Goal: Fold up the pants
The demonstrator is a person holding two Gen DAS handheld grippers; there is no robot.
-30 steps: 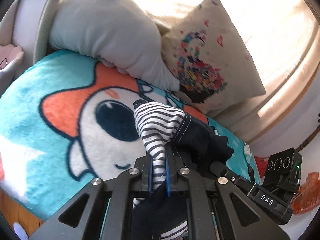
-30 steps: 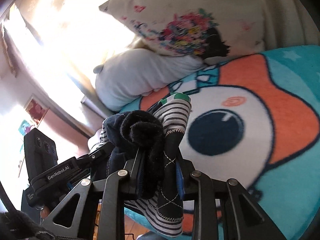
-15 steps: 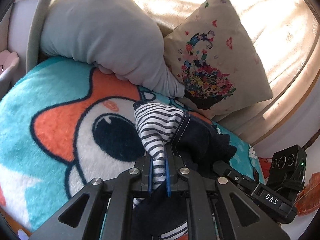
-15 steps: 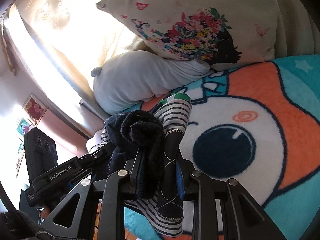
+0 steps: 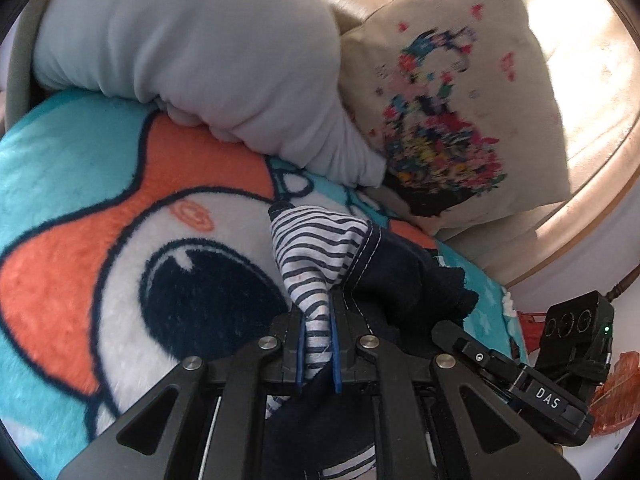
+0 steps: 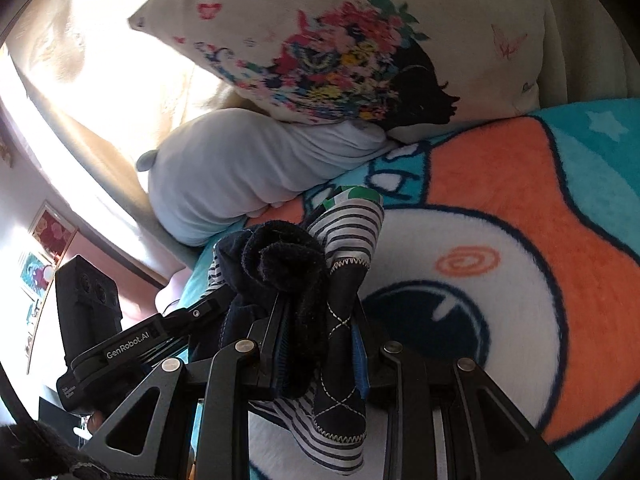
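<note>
The pants (image 5: 320, 256) are small, white with navy stripes and dark navy fleece parts. My left gripper (image 5: 318, 344) is shut on a striped edge of them. My right gripper (image 6: 320, 344) is shut on the bunched navy and striped cloth (image 6: 288, 264) of the same pants. Both hold the pants up above the cartoon blanket (image 5: 100, 240). The two grippers are close side by side; the right one shows at the lower right of the left wrist view (image 5: 520, 380), the left one at the lower left of the right wrist view (image 6: 132, 340). The rest of the pants hangs hidden below the jaws.
A grey pillow (image 5: 200, 48) and a cream flower-print cushion (image 5: 448, 92) lie at the head of the bed, also seen in the right wrist view as the grey pillow (image 6: 240, 176) and the cushion (image 6: 340, 48). A beige curved headboard (image 5: 580, 100) stands behind them.
Both grippers, still shut on the pants, have moved forward toward the pillows and lower over the blanket. The grip on the cloth is unchanged.
</note>
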